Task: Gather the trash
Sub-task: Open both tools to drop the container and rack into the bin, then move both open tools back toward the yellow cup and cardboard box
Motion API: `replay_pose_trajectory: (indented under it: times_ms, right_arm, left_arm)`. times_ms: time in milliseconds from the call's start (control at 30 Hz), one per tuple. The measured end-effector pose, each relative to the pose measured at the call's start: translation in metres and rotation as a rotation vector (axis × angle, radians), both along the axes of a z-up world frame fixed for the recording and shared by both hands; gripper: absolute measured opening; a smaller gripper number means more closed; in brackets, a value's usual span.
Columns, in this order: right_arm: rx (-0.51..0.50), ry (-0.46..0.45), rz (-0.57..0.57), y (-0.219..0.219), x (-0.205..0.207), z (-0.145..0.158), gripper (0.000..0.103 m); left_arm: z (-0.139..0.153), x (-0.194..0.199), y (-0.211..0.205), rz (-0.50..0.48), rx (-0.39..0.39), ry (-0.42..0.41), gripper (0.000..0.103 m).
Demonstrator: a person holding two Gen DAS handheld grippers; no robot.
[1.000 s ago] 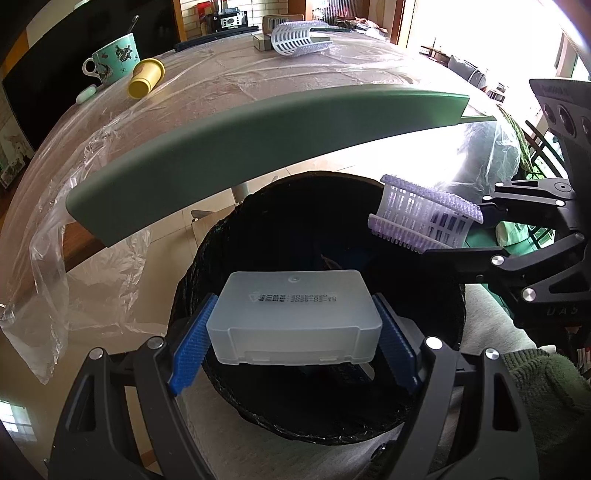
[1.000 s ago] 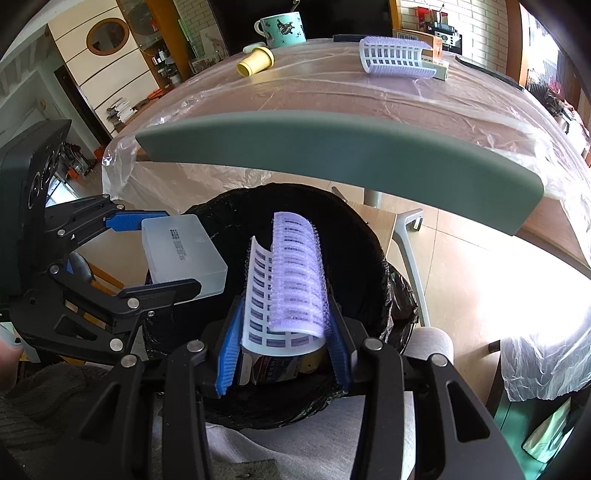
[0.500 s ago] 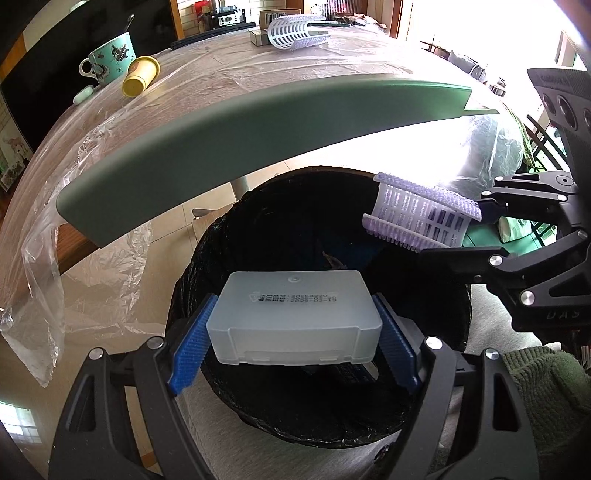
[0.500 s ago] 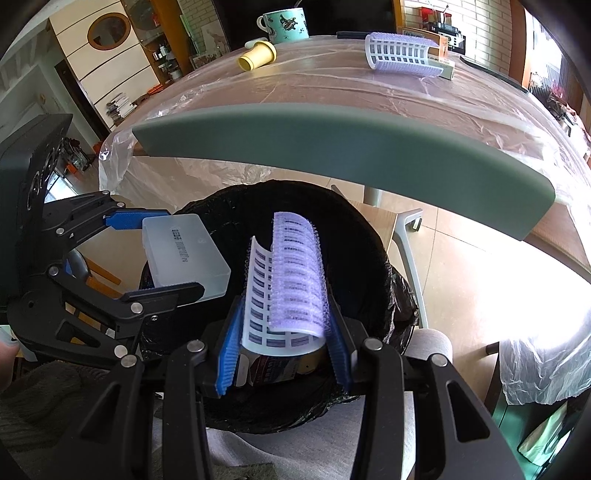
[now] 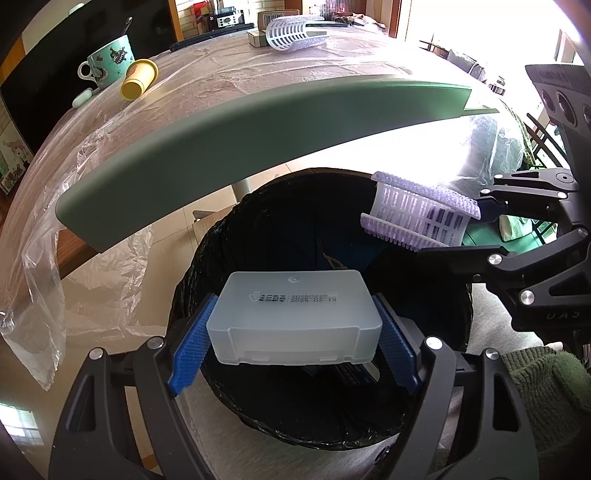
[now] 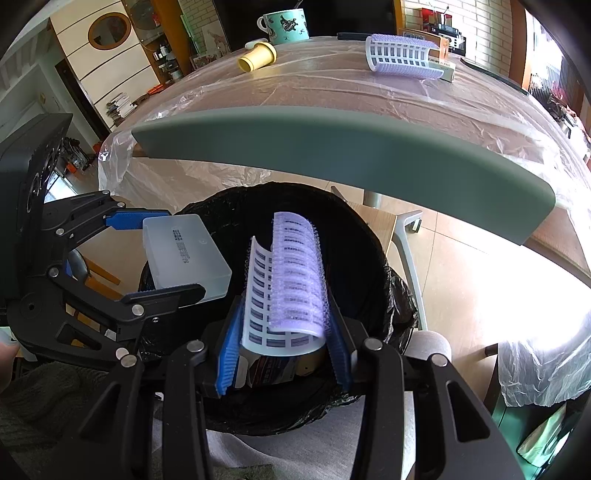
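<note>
Left wrist view: your left claw (image 5: 293,341) is clamping the frosted plastic box (image 5: 294,320) over the black-lined bin (image 5: 258,413); your right claw (image 5: 476,230) is at 2 o'clock.
Right wrist view: your right claw (image 6: 282,347) is squeezing the purple hair roller (image 6: 290,291) above the bin (image 6: 373,258); a second roller (image 6: 402,57) is lying on the desk (image 6: 314,92) at 1 o'clock.

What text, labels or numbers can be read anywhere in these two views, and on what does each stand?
No text reads with certainty.
Translucent plastic box, clamped in the left gripper: black print on its lid, upside down, too small to read.
Right gripper body: embossed letters, mirrored, too faint to read.
Packaging inside the bin: print too blurred.
Cardboard box on the table: print too small.
Mug: pictures only, no words.
</note>
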State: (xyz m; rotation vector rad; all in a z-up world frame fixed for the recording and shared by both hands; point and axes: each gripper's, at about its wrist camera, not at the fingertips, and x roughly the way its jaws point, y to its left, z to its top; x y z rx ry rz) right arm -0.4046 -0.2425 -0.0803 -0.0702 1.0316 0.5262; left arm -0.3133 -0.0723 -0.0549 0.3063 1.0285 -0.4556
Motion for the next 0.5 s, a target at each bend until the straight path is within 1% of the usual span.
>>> replay_pose_trajectory:
  times_ms: [233,333,367,400,433,500]
  right_arm:
    - [-0.002,0.002,0.001,0.0008,0.0007,0.0000,0.042]
    - [0.008,0.000,0.001,0.0007,0.0004,0.0007,0.044]
    - [0.010,0.001,-0.004,0.0003,0.0004,0.0004,0.052]
    - [0.016,-0.001,-0.009,-0.0006,0.0004,0.0005,0.056]
    - [0.023,-0.001,-0.012,-0.0017,0.0004,0.0008,0.061]
    - [0.032,-0.005,-0.017,-0.0030,0.0002,0.0021,0.063]
  left_arm:
    - [0.0000,0.0005,-0.0003,0.002,0.001,0.002,0.082]
    - [0.0016,-0.0006,0.0007,-0.018,-0.035,0.001,0.083]
    - [0.0027,-0.0005,0.0014,-0.016,-0.045,-0.006,0.083]
    - [0.0034,0.0000,0.0024,-0.005,-0.046,-0.015,0.087]
    - [0.0046,0.0014,0.0039,0.011,-0.043,-0.027,0.093]
    - [0.0056,0.0040,0.0066,0.023,-0.052,-0.023,0.094]
